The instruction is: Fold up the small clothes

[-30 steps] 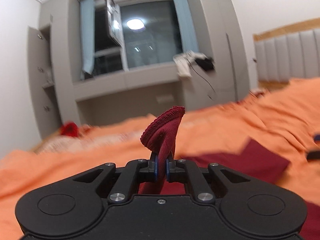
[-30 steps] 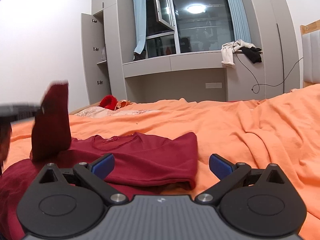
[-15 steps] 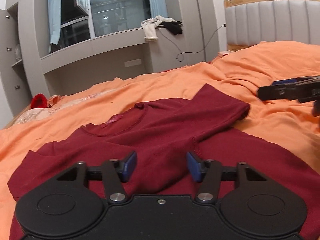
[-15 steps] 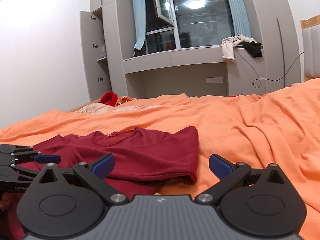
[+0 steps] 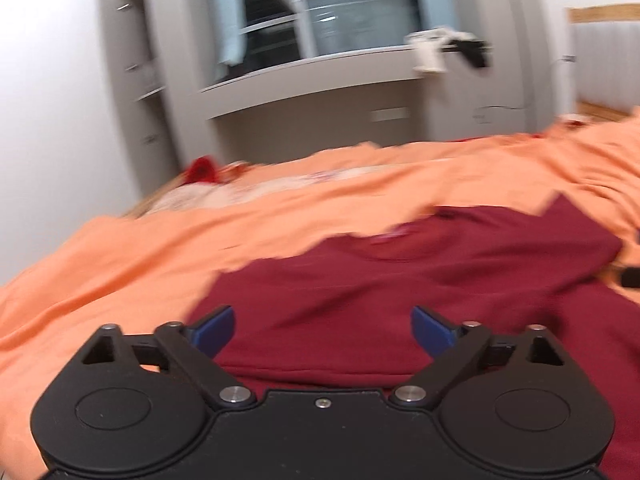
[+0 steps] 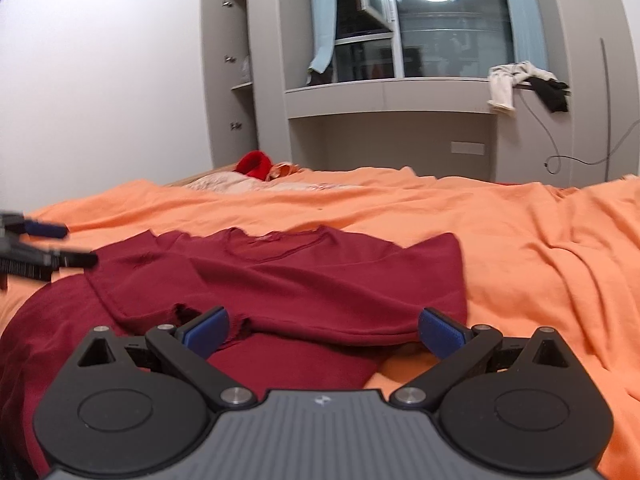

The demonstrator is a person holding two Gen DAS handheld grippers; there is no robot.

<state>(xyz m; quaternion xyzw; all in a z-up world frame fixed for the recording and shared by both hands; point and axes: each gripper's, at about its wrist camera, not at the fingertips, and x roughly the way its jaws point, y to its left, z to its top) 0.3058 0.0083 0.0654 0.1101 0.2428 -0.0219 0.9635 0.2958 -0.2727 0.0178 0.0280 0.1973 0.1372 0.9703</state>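
A dark red shirt (image 6: 304,280) lies on the orange bedspread (image 6: 540,248), its sleeves folded across the body. It also shows in the left wrist view (image 5: 400,292), which is blurred. My left gripper (image 5: 322,329) is open and empty, low over the shirt's left side. It also appears at the left edge of the right wrist view (image 6: 36,246). My right gripper (image 6: 323,331) is open and empty, just above the shirt's near folded edge.
A grey cabinet and window ledge (image 6: 392,96) stand beyond the bed, with clothes (image 6: 504,84) draped on the ledge. A red item (image 6: 253,163) lies at the bed's far left. A headboard (image 5: 608,52) is at the right.
My left gripper let go of the red sleeve, which now lies folded over the shirt. It opened wider and swung left. The right gripper stayed open and moved little.
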